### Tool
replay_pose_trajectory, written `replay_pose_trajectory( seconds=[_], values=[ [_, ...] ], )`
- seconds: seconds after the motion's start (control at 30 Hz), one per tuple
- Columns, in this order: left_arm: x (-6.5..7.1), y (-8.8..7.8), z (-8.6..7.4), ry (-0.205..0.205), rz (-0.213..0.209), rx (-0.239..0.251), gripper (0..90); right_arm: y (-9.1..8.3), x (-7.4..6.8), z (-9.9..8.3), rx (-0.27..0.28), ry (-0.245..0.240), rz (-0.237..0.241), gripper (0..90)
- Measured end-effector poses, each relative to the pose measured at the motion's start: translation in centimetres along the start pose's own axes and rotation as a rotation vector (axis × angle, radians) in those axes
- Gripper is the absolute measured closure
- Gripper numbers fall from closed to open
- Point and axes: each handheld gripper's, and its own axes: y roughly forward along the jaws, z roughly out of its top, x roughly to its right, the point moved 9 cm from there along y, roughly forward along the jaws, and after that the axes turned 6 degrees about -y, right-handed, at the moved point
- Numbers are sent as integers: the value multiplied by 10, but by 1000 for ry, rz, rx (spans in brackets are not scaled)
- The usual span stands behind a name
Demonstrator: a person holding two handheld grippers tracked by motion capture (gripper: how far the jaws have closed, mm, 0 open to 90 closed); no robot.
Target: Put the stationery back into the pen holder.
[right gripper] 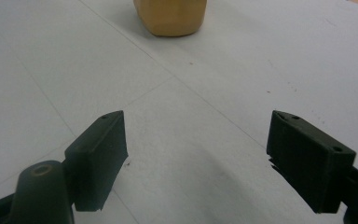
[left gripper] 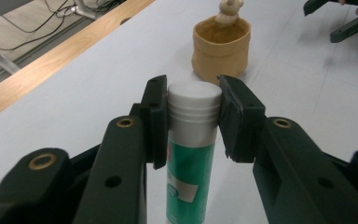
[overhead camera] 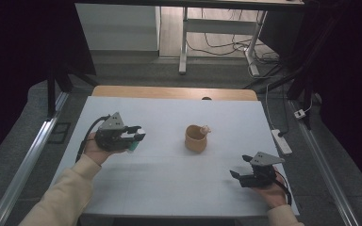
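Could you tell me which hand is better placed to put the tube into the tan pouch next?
Left, I think. Its tool already grips the tube by the white cap, facing the pouch. The right tool is open, holds nothing and sits on the pouch's other side.

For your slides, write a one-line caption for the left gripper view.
Left gripper clamps the white cap of a green tube, pointed toward a tan pouch on the white table.

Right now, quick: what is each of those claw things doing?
Left gripper: closed on the green tube, pads at its white cap.
Right gripper: open, nothing between its jaws.
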Motion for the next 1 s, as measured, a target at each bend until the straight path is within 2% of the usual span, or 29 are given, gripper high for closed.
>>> replay_pose_trajectory(
  seconds=[0.27, 0.6, 1.0],
  values=[
    [7, 7, 13, 2, -15, 26, 643, 0, 0, 0, 1, 0, -1, 198],
    [13, 15, 32, 3, -13, 65, 643, 0, 0, 0, 2, -3, 0, 199],
    [17, 33, 54, 5, -23, 81, 643, 0, 1, 1, 5, -8, -1, 199]
  ],
)
